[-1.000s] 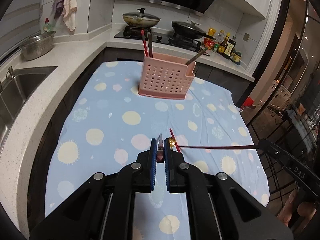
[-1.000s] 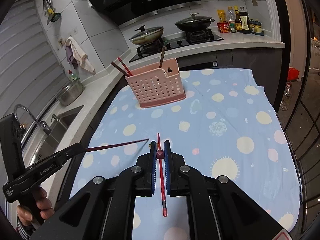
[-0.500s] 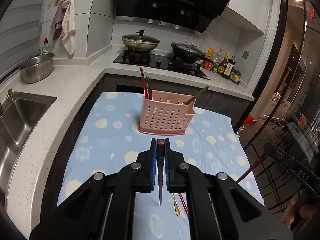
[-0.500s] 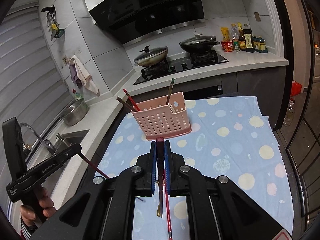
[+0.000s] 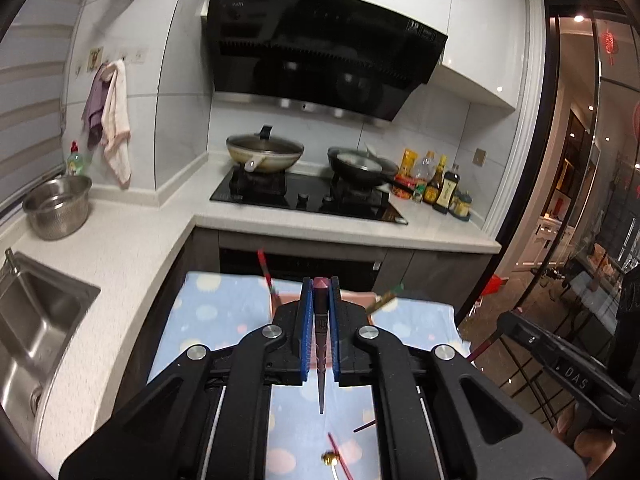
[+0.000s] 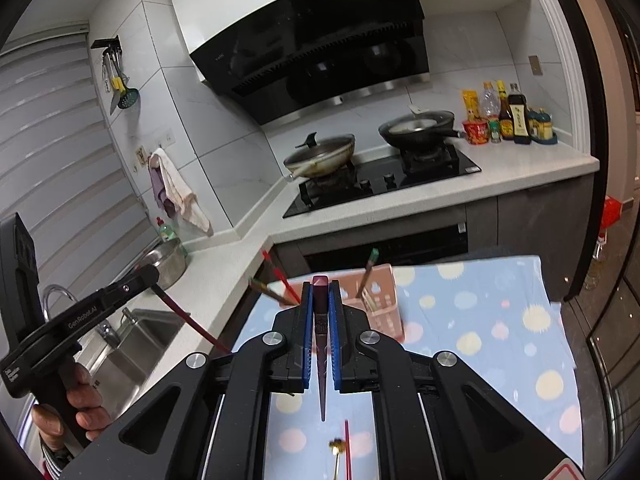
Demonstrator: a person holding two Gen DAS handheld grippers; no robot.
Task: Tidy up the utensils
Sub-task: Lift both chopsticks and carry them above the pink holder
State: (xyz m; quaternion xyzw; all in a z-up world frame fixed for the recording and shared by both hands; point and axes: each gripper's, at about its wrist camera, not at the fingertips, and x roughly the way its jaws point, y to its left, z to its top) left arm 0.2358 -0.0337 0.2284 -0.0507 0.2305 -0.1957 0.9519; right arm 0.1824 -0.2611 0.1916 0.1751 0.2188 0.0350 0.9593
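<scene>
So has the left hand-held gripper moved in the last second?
Yes. The left hand-held gripper has risen and tilted upward: the pink utensil basket now sits mostly hidden behind it.

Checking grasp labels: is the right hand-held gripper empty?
No, the right hand-held gripper is shut on a dark chopstick that hangs down between its blue pads.

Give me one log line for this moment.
left gripper: shut on chopstick | right gripper: shut on chopstick | both raised above cloth | pink caddy ahead | red chopstick and gold spoon on cloth
</scene>
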